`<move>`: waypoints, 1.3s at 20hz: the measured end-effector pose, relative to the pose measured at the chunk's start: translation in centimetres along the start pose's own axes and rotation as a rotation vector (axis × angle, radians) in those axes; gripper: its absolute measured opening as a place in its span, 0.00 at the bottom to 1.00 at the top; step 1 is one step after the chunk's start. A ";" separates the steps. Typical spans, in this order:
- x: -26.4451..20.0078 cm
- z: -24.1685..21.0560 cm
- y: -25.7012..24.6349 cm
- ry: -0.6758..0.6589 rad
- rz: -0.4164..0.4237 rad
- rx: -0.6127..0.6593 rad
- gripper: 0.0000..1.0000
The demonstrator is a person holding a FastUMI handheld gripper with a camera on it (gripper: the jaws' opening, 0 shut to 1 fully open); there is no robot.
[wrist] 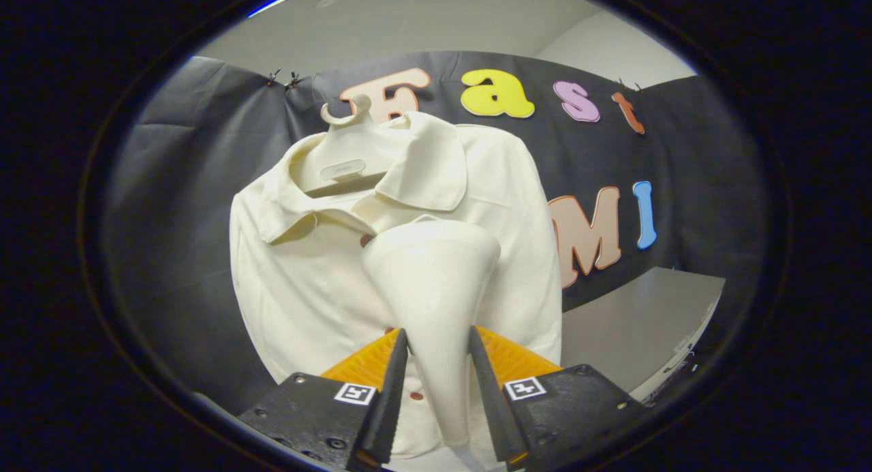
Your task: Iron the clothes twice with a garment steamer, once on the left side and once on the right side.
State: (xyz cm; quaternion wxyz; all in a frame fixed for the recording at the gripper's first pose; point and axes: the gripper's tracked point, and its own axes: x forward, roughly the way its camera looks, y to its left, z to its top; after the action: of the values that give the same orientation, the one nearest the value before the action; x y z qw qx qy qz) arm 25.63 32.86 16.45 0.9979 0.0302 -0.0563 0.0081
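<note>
A cream collared shirt (300, 281) hangs on a pale hanger (344, 138) in front of the black cloth wall. My gripper (436, 342) is shut on the handle of a white garment steamer (432, 281); both fingers press on its narrow neck. The steamer's wide head rises ahead of the fingers and lies over the shirt's middle, just below the collar and toward its right half. Whether the head touches the fabric I cannot tell. The steamer hides part of the button placket.
A grey tabletop (633, 329) stretches to the right of the shirt, below the cloth wall. A pale ceiling and wall (613, 46) show above the cloth.
</note>
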 end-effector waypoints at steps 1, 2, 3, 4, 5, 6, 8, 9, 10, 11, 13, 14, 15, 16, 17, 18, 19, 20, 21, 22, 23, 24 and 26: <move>0.4 -0.2 0.0 0.015 -0.010 -0.006 0.70; 0.9 -0.1 0.0 0.002 -0.022 -0.034 0.71; 1.1 0.0 -0.1 -0.009 -0.033 -0.075 0.68; 1.3 0.0 -0.2 -0.008 -0.039 -0.096 0.65; 1.2 -0.7 -0.4 -0.002 -0.041 -0.106 0.63; 1.2 -0.8 -0.4 -0.004 -0.035 -0.108 0.61; 0.6 -1.2 -0.3 0.010 -0.029 -0.099 0.57; 0.1 -0.9 0.0 -0.008 -0.025 -0.096 0.55; -0.4 -0.9 0.6 -0.016 -0.019 -0.097 0.53; -0.8 -1.1 1.3 -0.010 -0.007 -0.094 0.53; -1.9 -1.0 3.4 -0.027 0.016 -0.077 0.53; -2.5 -0.8 4.7 -0.043 0.033 -0.071 0.53; -2.9 -0.6 6.2 -0.058 0.049 -0.065 0.52; -3.1 -0.7 7.7 -0.063 0.070 -0.057 0.52; -3.0 -0.8 9.1 -0.062 0.085 -0.055 0.52; -2.7 -1.1 10.2 -0.053 0.094 -0.063 0.52; -2.2 -1.4 11.1 -0.042 0.092 -0.072 0.52; -1.7 -1.7 11.6 -0.030 0.082 -0.072 0.52; -1.0 -2.2 11.7 -0.016 0.064 -0.071 0.52; -0.5 -2.7 11.7 0.004 0.043 -0.058 0.52; 0.0 -2.9 11.8 -0.005 0.033 -0.064 0.53; 0.3 -3.6 11.7 0.011 0.034 -0.073 0.53; 0.9 -5.8 11.8 0.049 0.044 -0.053 0.52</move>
State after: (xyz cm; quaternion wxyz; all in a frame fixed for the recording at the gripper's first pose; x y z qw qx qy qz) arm 26.99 45.03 11.48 0.9990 0.0023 -0.0325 0.0291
